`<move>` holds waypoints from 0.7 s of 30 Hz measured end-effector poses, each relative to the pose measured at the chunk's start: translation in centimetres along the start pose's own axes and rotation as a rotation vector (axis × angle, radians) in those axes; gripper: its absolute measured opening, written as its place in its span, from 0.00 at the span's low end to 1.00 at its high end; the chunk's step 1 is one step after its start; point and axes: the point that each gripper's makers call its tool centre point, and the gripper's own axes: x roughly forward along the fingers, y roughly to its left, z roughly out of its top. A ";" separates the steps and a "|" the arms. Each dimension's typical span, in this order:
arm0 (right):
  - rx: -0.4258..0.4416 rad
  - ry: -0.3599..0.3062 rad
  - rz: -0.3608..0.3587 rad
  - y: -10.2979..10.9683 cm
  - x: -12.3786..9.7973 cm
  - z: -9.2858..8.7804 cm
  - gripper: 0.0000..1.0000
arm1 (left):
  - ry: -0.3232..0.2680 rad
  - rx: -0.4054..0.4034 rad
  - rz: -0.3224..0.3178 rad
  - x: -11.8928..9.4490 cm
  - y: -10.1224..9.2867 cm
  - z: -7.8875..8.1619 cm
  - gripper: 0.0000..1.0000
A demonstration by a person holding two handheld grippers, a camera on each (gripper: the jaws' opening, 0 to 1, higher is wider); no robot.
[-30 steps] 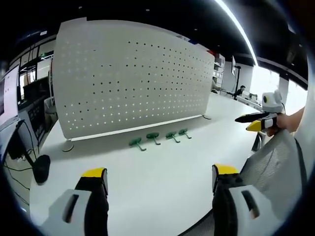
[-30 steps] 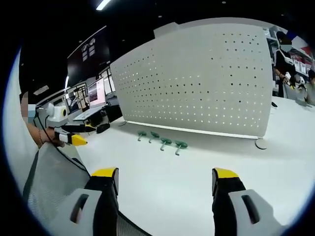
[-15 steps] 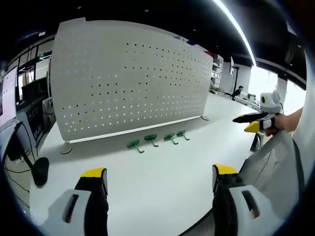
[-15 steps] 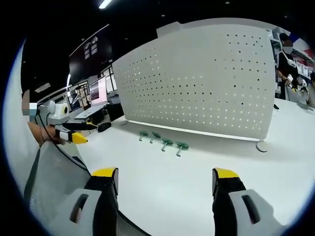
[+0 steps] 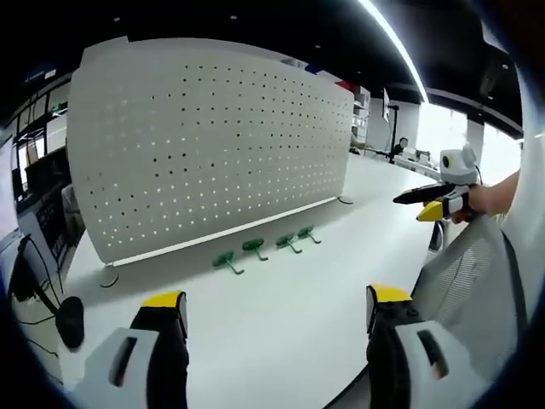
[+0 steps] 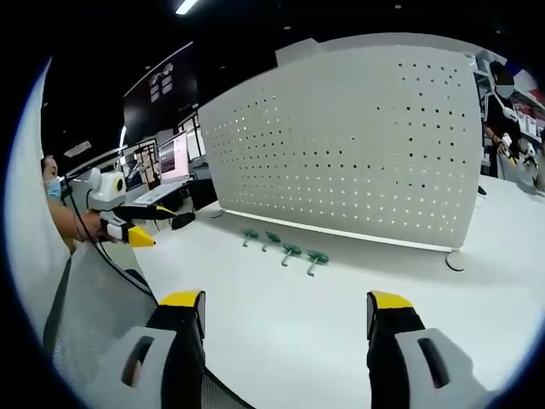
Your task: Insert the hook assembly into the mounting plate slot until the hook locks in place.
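Observation:
Several green hooks [image 5: 254, 248] [image 6: 292, 251] lie in a row on the white table, just in front of the upright white perforated mounting plate [image 5: 204, 145] [image 6: 358, 145]. My left gripper [image 5: 277, 319] hovers open and empty over the near part of the table, well short of the hooks. In the right gripper view my right gripper [image 6: 285, 319] is likewise open with nothing between its jaws. The right gripper [image 5: 430, 203] also appears at the right of the left gripper view, and the left gripper [image 6: 128, 223] at the left of the right gripper view, each held by a hand.
A mesh chair back [image 5: 464, 281] [image 6: 94, 315] rises beside the table's near edge. A black stand [image 5: 68, 311] and cables sit at the table's left end. The plate rests on small round feet [image 5: 106, 274] [image 6: 456, 260]. Desks and a person [image 6: 498, 111] are behind.
Both views have shifted a little: the plate and hooks sit slightly further left in the left gripper view. The hooks have not moved on the table, and both grippers stay open.

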 end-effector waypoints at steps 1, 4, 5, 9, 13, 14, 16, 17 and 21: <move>-0.001 0.000 0.000 0.0 0.0 0.1 0.75 | 0.003 0.003 -0.003 0.1 0.1 0.0 0.89; -0.001 -0.002 -0.004 -0.2 0.1 0.3 0.75 | 0.014 0.011 -0.006 0.4 0.4 -0.4 0.88; 0.004 -0.003 -0.007 -0.3 0.1 0.4 0.75 | 0.019 0.016 -0.007 0.6 0.4 -0.6 0.89; 0.008 -0.008 -0.013 -0.5 0.1 0.5 0.75 | 0.039 0.040 -0.014 1.0 0.4 -1.0 0.88; 0.012 -0.008 -0.015 -0.6 0.1 0.4 0.74 | 0.046 0.054 -0.023 1.4 0.7 -0.9 0.88; 0.012 -0.007 -0.015 -0.6 0.1 0.4 0.74 | 0.051 0.058 -0.026 1.5 0.8 -0.9 0.88; 0.010 -0.002 -0.011 -0.5 0.2 0.3 0.74 | 0.054 0.058 -0.032 1.7 1.0 -0.8 0.88; 0.007 0.001 -0.011 -0.4 0.3 0.3 0.74 | 0.056 0.059 -0.034 1.8 1.1 -0.8 0.88; -0.004 0.003 -0.005 -0.3 0.3 0.3 0.74 | 0.072 0.080 -0.046 2.3 1.5 -0.7 0.88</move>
